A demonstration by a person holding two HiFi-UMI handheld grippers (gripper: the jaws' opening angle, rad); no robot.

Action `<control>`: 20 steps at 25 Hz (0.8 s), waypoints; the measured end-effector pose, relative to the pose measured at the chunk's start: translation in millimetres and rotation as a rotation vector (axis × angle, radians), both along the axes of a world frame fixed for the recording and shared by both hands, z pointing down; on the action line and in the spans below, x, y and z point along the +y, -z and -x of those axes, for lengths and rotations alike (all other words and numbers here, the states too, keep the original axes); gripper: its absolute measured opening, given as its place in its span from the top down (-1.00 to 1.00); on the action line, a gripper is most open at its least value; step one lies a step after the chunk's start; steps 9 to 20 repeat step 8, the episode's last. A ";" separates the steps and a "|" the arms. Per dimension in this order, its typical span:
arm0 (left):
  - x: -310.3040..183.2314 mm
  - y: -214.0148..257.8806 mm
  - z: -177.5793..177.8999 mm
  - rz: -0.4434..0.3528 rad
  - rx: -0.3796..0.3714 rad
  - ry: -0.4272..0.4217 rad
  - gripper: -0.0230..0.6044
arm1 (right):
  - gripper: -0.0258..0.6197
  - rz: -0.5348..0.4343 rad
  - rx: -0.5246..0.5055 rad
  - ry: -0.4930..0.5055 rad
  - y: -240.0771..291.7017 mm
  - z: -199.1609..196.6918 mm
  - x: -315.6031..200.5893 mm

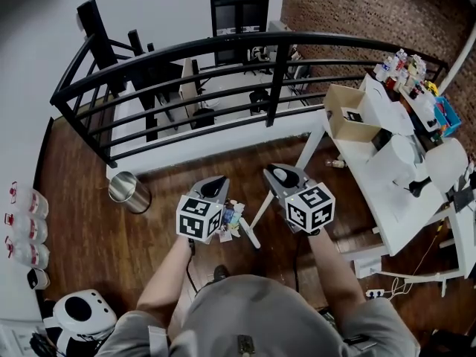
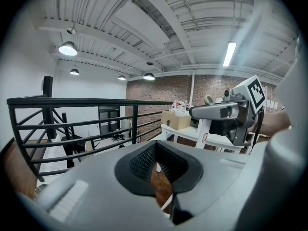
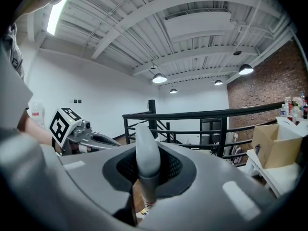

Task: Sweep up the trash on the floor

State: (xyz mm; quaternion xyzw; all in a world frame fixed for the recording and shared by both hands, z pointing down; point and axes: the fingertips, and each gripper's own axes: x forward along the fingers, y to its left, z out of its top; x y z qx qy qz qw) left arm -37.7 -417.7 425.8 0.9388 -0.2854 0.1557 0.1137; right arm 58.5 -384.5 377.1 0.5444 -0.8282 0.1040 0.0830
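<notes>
Well, right claw [image 1: 284, 177] grips the white handle [image 3: 146, 153], left claw [image 1: 214, 187] slightly open, empty; I'd keep strokes low, gathering trash [image 1: 232, 218] toward the bin [image 1: 129, 192].

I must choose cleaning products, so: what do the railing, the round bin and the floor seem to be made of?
The railing looks like metal painted matt black: thin, straight bars. The bin is probably steel: its wall shines. The floor seems dark varnished wood: brown grain with sheen.
</notes>
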 end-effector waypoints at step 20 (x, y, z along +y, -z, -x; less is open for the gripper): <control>-1.8 0.5 1.6 0.005 0.000 -0.009 0.91 | 0.78 -0.007 0.009 -0.012 7.5 0.1 -1.2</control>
